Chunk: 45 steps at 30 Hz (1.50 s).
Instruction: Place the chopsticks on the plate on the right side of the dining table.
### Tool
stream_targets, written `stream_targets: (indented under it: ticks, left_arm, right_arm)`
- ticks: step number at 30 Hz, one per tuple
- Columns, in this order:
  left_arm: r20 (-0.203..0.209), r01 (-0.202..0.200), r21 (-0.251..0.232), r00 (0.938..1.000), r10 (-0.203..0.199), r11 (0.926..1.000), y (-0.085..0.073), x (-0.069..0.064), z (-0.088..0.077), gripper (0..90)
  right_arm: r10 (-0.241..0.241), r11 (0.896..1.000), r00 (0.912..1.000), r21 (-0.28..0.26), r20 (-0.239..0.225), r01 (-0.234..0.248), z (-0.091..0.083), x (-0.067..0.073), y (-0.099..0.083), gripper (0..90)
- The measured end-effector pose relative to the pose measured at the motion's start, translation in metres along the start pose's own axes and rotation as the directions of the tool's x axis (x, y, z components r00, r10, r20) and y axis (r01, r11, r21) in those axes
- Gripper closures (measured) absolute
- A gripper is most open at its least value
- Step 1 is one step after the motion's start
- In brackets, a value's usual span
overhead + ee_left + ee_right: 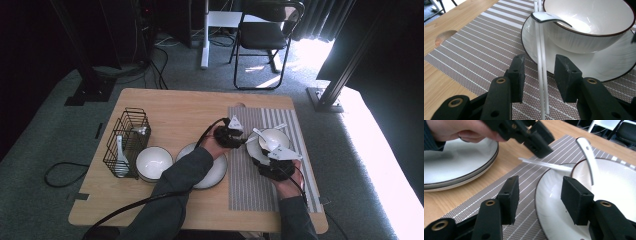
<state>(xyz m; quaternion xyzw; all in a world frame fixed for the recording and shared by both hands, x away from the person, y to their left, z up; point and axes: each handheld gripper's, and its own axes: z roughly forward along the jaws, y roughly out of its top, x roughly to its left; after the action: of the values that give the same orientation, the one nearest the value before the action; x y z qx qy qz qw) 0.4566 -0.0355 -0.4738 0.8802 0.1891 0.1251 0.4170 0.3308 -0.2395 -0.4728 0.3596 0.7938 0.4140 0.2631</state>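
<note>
A white bowl [275, 137] [586, 27] with a dark rim stands on a white plate [614, 65] [551, 212] on the striped placemat [240, 185]. A white spoon [549, 18] [589, 157] leans in the bowl. A pair of white chopsticks [541, 62] [544, 163] lies across the plate's rim and onto the mat. My left gripper [235, 136] [540, 76] is open, with the chopsticks running between its jaws and untouched by the pads. My right gripper [272, 162] [540, 195] is open over the near plate rim, nothing between its fingers.
A stack of two white plates [220, 172] [456, 167] lies left of the mat under the left forearm. Farther left sit another white bowl [154, 162] and a black wire basket [127, 142] with a spoon. A round hole [445, 37] marks the table's far edge.
</note>
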Motion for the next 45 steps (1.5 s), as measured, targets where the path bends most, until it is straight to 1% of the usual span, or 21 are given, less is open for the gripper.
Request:
stream_targets:
  ticks: [4,5,6,7,8,11,15,20,27,29,31,32,33,36,41,43,45]
  left_arm:
    - [0.0,-0.001,-0.002,1.0,0.001,1.0,0.0,-0.001,0.0,61.4]
    - [0.0,-0.001,-0.002,1.0,0.001,1.0,0.0,-0.001,-0.001,61.2]
    - [-0.001,-0.001,-0.001,1.0,0.001,1.0,0.0,-0.001,-0.001,61.0]
    - [-0.001,-0.001,-0.001,1.0,0.001,1.0,0.0,-0.001,-0.001,61.0]
    - [-0.001,-0.002,-0.003,1.0,0.002,1.0,0.0,-0.001,-0.001,60.9]
    - [-0.001,-0.002,-0.002,1.0,0.002,1.0,0.0,0.0,0.0,60.5]
    - [-0.001,-0.004,-0.003,1.0,0.004,1.0,0.0,-0.001,-0.001,60.3]
    - [-0.001,-0.003,-0.006,1.0,0.003,1.0,0.001,0.0,-0.002,60.2]
    - [-0.006,0.0,-0.002,1.0,0.0,1.0,-0.001,0.001,-0.005,59.8]
    - [-0.008,-0.001,-0.001,1.0,0.001,1.0,-0.001,0.002,-0.006,59.7]
    - [-0.01,-0.001,0.003,0.9999,0.001,1.0,-0.002,0.002,-0.006,59.6]
    - [-0.011,0.0,0.004,0.9999,0.001,1.0,-0.002,0.002,-0.007,59.6]
    - [-0.012,-0.001,0.003,0.9999,0.001,1.0,-0.002,0.002,-0.007,59.6]
    - [-0.012,0.0,0.001,0.9999,0.0,1.0,-0.001,0.002,-0.007,59.6]
    - [-0.007,0.0,0.0,1.0,0.0,1.0,-0.001,0.001,-0.006,59.1]
    - [-0.008,-0.001,0.001,1.0,0.001,1.0,-0.001,0.002,-0.007,59.1]
    - [-0.011,0.0,-0.002,0.9999,0.0,1.0,-0.001,0.002,-0.008,59.1]
  right_arm:
    - [-0.008,1.0,0.9999,-0.009,0.012,0.008,-0.003,-0.006,0.003,48.0]
    - [-0.005,1.0,0.9998,-0.007,0.022,0.006,-0.005,-0.009,0.005,48.0]
    - [-0.003,1.0,0.9997,-0.009,0.025,0.004,-0.006,-0.012,0.006,48.0]
    - [-0.003,1.0,0.9997,-0.009,0.025,0.004,-0.006,-0.012,0.006,48.0]
    - [0.0,1.0,0.9995,-0.014,0.031,0.001,-0.007,-0.017,0.008,48.0]
    - [0.002,1.0,0.9991,-0.018,0.042,-0.001,-0.008,-0.024,0.009,48.0]
    - [0.007,1.0,0.9987,-0.02,0.051,-0.006,-0.009,-0.03,0.011,47.9]
    - [-0.001,1.0,0.9976,-0.024,0.069,0.003,-0.012,-0.041,0.018,47.9]
    - [0.007,0.999,0.9961,-0.033,0.088,-0.005,-0.011,-0.057,0.024,47.9]
    - [0.0,1.0,0.9957,-0.031,0.093,0.003,-0.009,-0.061,0.026,47.4]
    - [-0.006,1.0,0.9958,-0.025,0.092,0.008,-0.007,-0.064,0.027,47.1]
    - [-0.007,0.999,0.9956,-0.032,0.094,0.01,-0.006,-0.066,0.028,47.1]
    - [0.0,0.999,0.9957,-0.034,0.093,0.003,-0.006,-0.068,0.028,47.0]
    - [-0.001,0.999,0.9959,-0.037,0.091,0.004,-0.004,-0.073,0.029,47.0]
    - [-0.015,0.999,0.9964,-0.04,0.083,0.018,-0.002,-0.084,0.033,46.6]
    - [0.003,0.999,0.9964,-0.04,0.084,0.0,0.001,-0.09,0.032,46.6]
    - [0.009,0.999,0.9963,-0.043,0.086,-0.006,0.003,-0.094,0.032,46.5]
